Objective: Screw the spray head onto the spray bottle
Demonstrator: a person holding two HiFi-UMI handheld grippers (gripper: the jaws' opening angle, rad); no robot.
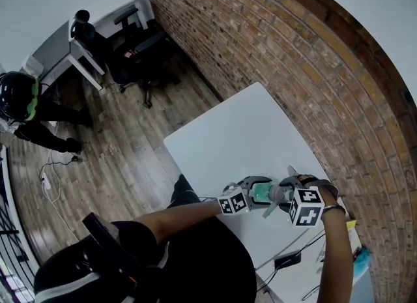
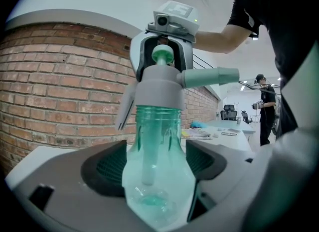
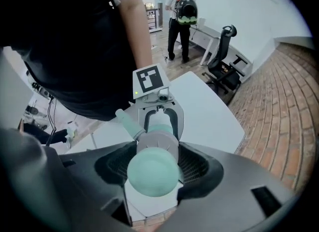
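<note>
Floor (image 1: 117, 158) of wood planks at far L, w/ a person (image 1: 19, 96) in a dark helmet standing on it. Dark office chairs (image 1: 140, 47) sit by a white desk (image 1: 81, 57) a bit further along.

Next comes the white table (image 1: 247, 132), set along the brick wall (image 1: 313, 67). Over its near end is my left gripper (image 1: 253, 189), lying approx. level. Its jaws pinch the spray bottle (image 2: 159, 141) by the clear-green body, w/ the pads (image 2: 112, 163) tight on both sides. The bottle reads upright in the left gripper view, and a pale dip tube (image 2: 147, 161) shows inside it.

Spray head (image 2: 159, 89) sits on the bottle's neck: grey body, green knob on top. In that view the trigger (image 2: 124, 109) hangs off its L side & the nozzle (image 2: 209, 77) sticks out to the R.

My right gripper (image 3: 157, 163) points straight down onto the spray head from above. Its jaws are closed round the grey collar, pads touching it L & R, w/ the green knob blurred & v. close to the right gripper view's lens. In that view the left gripper's marker cube shows just past the head.

Brick wall fills the far R. I can't tell if the bottle's base touches the tabletop.
</note>
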